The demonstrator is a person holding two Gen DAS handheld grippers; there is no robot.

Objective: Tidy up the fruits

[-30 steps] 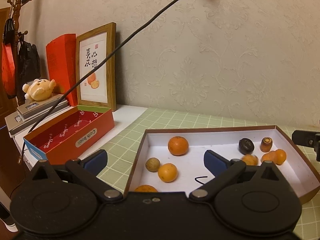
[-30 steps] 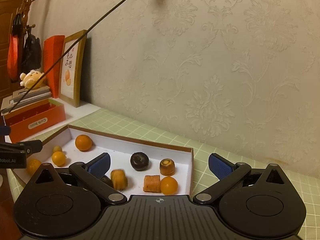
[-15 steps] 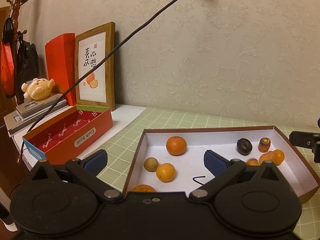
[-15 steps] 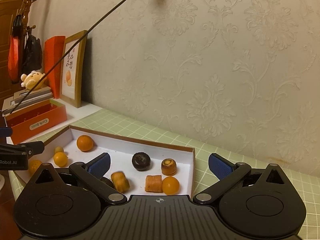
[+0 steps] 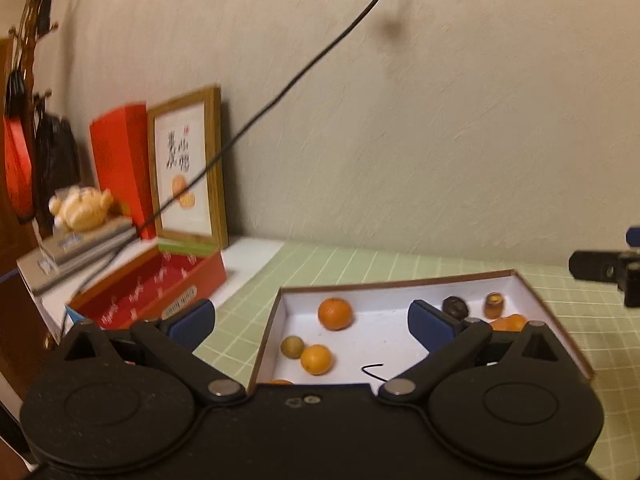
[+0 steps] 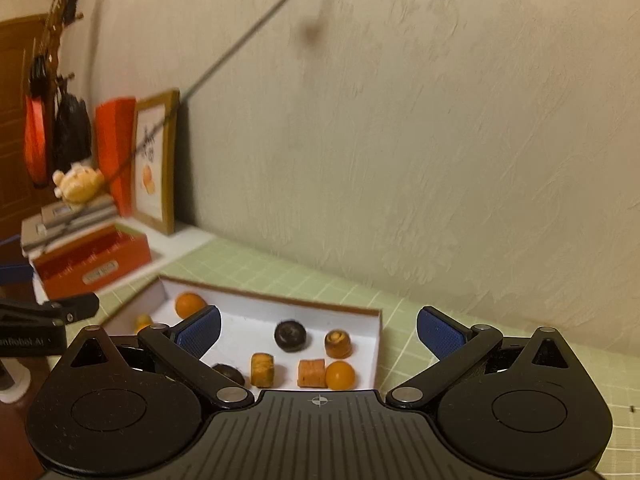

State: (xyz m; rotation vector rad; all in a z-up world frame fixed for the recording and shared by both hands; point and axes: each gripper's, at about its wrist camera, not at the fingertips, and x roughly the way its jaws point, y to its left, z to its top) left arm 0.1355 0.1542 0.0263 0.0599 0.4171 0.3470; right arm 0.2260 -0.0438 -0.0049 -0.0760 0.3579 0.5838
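Loose oranges (image 5: 335, 313) and dark fruits (image 6: 291, 335) lie scattered inside the white tray (image 6: 374, 350).

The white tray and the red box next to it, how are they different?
The white tray lies on the green checked cloth and holds oranges and other small pieces; the red box sits to its left on a white surface and shows nothing inside. The tray is white inside with a brown rim, the box red inside. The tray looks wider. Both are open-topped and shallow.
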